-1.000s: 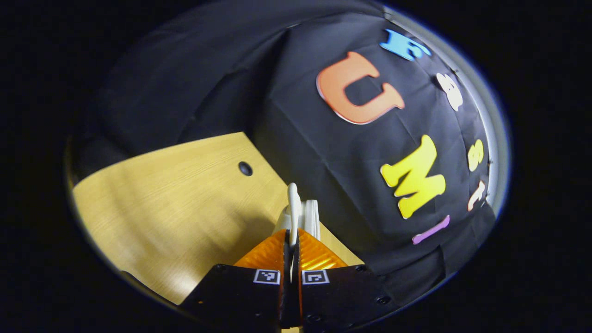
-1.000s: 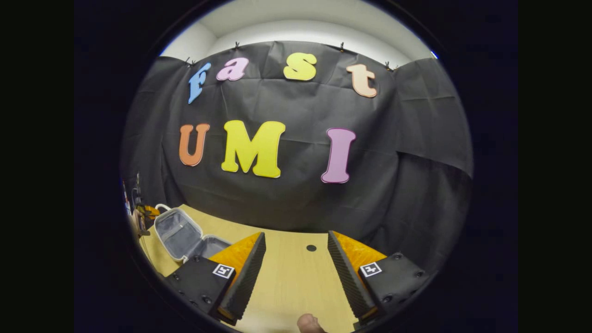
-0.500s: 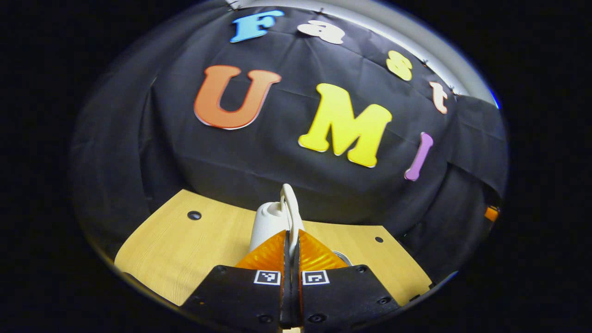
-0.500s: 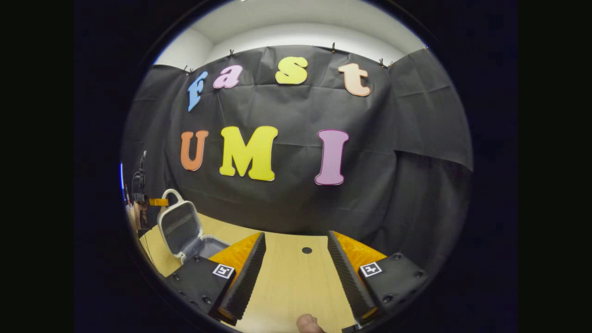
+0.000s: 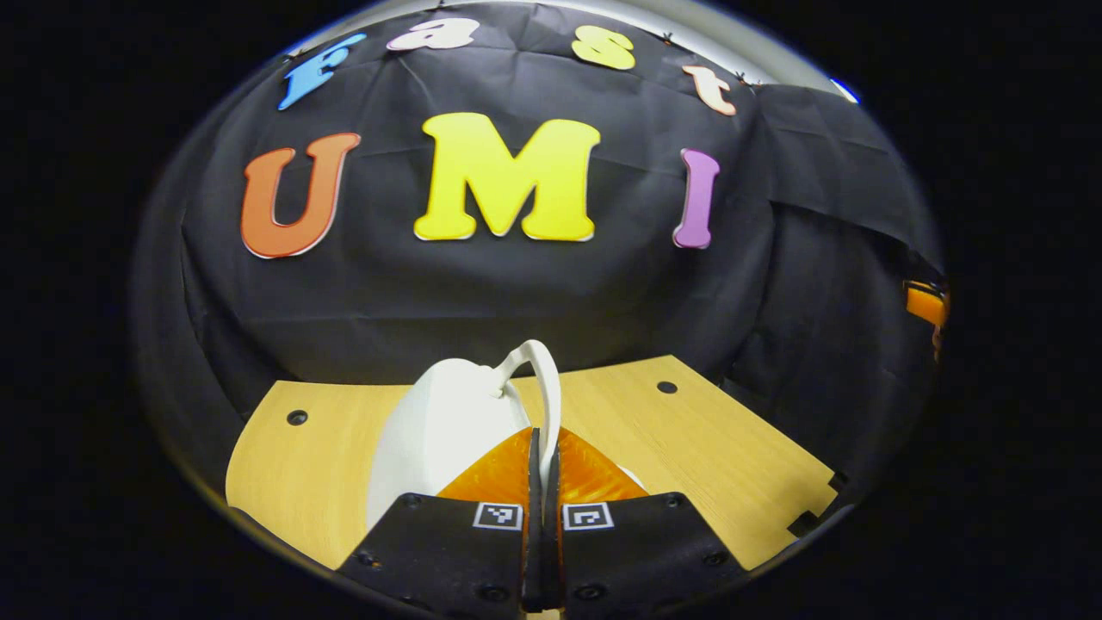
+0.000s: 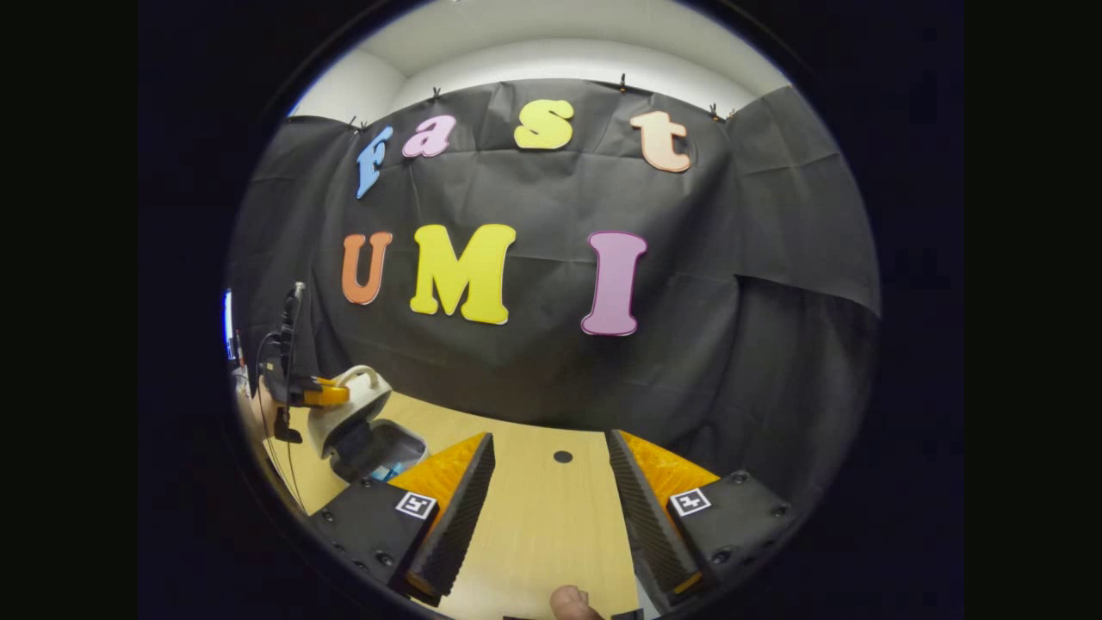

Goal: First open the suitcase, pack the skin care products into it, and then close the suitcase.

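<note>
Wooden table [image 6: 534, 517] carries the half-lowered suitcase [image 6: 362, 422], left tool [image 5: 542, 448] clamping its handle [image 5: 542, 379], right tool [image 6: 551, 517] spread.

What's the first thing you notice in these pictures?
The white suitcase lid stands out, tipped partway over its base on the wooden table. The left gripper pinches the lid's loop handle. The right gripper hangs open over bare table.

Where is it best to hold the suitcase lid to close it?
At the white loop handle on the lid's free edge, from above, fingers across its thin band. The left gripper is shut on it there; the lid is half lowered, so that edge likely gives most leverage.
</note>
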### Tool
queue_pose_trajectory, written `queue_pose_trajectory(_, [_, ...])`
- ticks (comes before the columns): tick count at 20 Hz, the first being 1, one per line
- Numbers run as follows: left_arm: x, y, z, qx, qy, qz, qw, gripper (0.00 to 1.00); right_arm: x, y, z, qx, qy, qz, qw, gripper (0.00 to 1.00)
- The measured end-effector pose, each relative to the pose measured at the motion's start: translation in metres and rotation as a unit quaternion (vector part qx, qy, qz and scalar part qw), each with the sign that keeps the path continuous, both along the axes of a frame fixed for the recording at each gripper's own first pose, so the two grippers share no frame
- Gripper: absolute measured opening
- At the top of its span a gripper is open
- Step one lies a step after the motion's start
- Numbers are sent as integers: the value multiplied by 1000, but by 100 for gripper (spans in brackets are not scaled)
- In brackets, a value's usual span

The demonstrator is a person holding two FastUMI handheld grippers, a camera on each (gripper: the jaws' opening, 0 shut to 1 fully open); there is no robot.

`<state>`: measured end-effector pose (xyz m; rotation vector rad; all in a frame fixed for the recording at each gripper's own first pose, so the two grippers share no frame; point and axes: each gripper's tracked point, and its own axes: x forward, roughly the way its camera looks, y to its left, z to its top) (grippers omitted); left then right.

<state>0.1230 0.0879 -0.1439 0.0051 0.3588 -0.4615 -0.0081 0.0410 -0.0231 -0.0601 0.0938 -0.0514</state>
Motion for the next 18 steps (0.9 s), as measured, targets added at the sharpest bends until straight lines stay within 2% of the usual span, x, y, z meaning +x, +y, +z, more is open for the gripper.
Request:
queue_pose_trajectory(6, [-2, -55, -47, 98, 18, -40, 994, 3, 0, -12, -16, 2, 23, 3, 1000, 80])
queue_pose_trajectory(10, [-4, -73, -73, 165, 22, -41, 985, 3, 2, -16, -27, 0, 38, 5, 999, 80])
queue_pose_trajectory(12, [-3, -80, -86, 180, 32, -41, 982, 4, 2, -18, -31, -4, 46, 3, 999, 80])
queue_pose_trajectory(13, [-1, -83, -90, 183, 38, -44, 981, 12, 3, -19, -35, -7, 50, 2, 999, 80])
queue_pose_trajectory(14, [-1, -86, -96, 187, 42, -45, 980, 4, 3, -18, -38, -7, 54, 3, 998, 80])
queue_pose_trajectory(18, [-2, -95, -122, 222, 62, -49, 972, 7, 3, -21, -49, 0, 72, 2, 997, 80])
